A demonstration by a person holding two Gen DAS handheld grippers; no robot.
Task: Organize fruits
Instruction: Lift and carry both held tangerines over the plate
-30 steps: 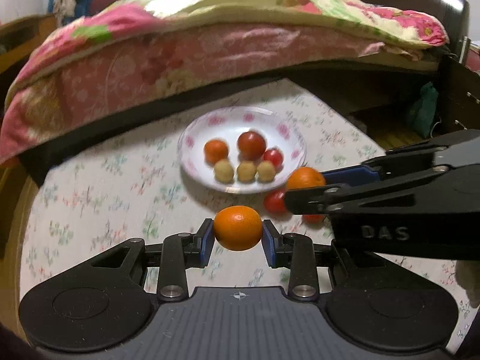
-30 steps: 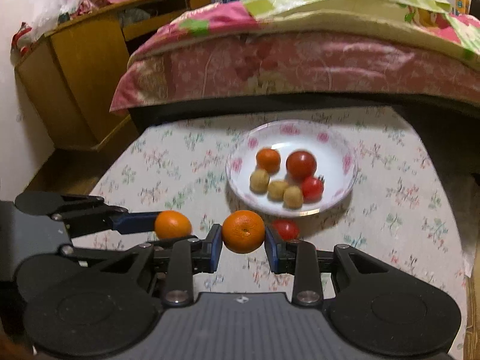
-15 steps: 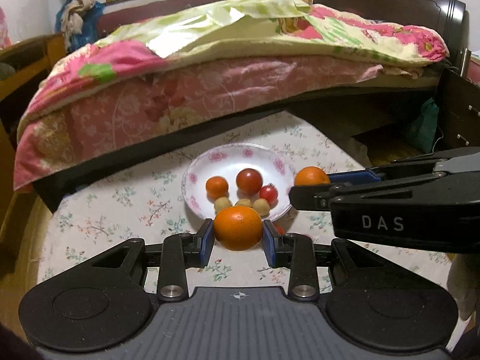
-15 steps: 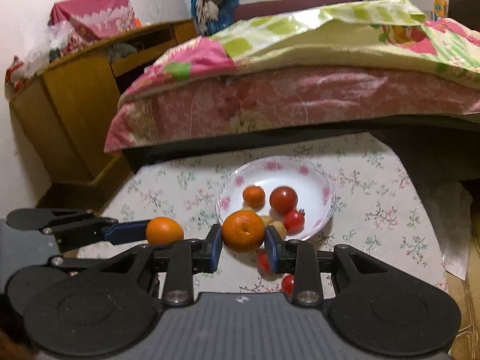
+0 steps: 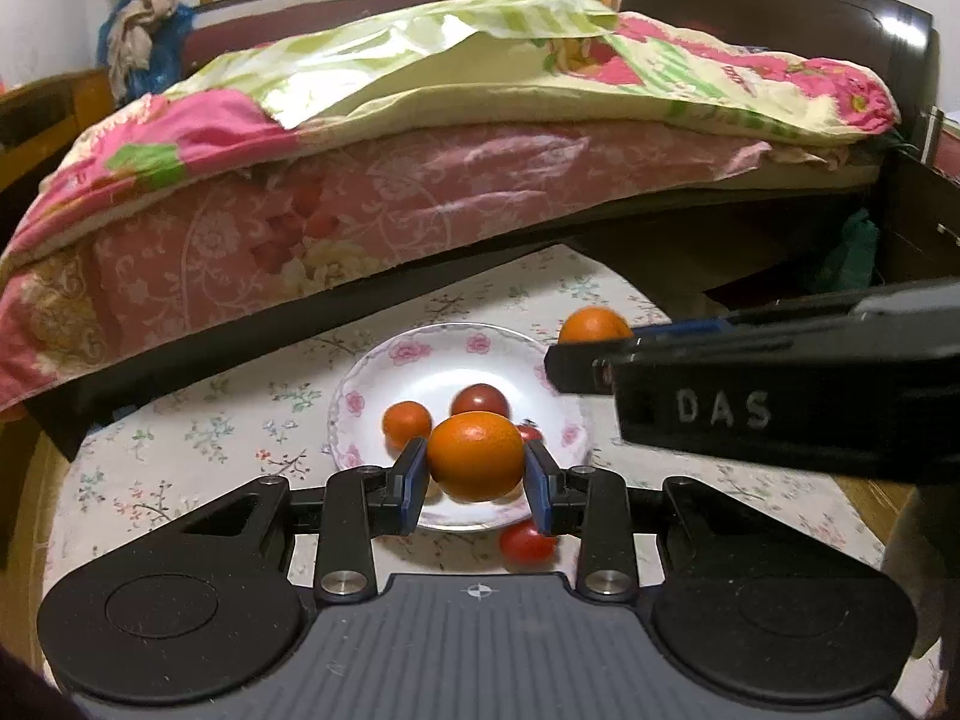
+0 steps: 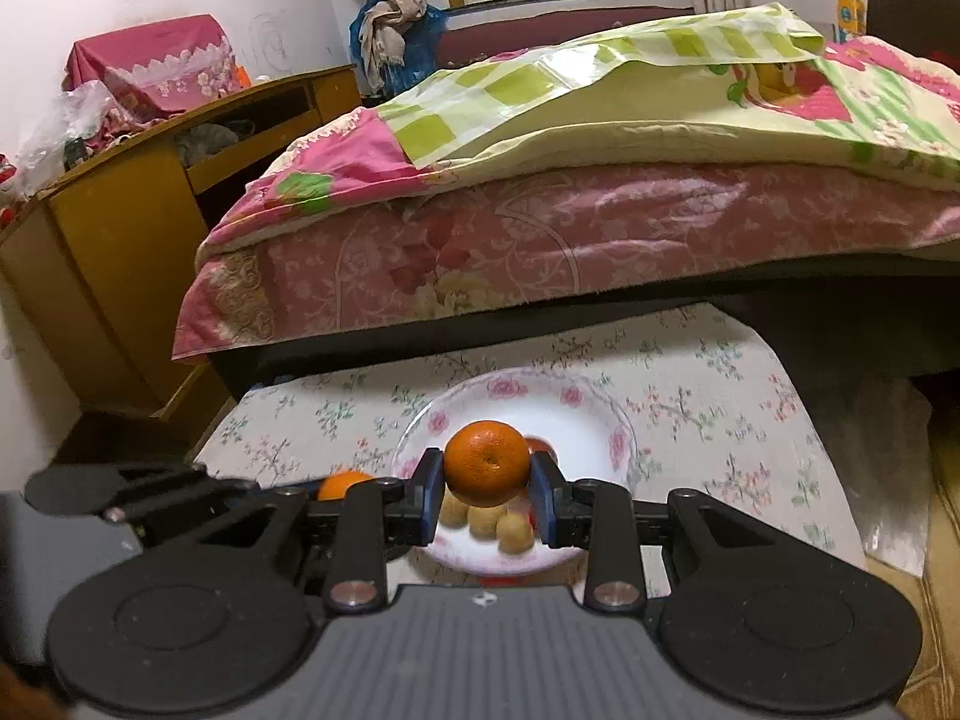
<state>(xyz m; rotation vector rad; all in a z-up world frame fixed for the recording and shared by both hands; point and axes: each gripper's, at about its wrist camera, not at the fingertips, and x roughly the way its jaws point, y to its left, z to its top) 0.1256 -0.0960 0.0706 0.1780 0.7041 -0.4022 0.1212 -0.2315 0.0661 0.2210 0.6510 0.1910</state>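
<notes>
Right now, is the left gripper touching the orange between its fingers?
Touching. In the left wrist view, both blue pads of the left gripper press against the sides of the orange, which hangs clear above the plate.

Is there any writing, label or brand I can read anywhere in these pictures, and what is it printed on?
"DAS": pale capitals on the black side of the right tongs, as they show in the left wrist view.
Yellow box by the headboard in the right wrist view: has a printed design, too small and blurred to read.
Quilt: a patch with printed marks, too blurred to read.
Nothing else legible.
</notes>
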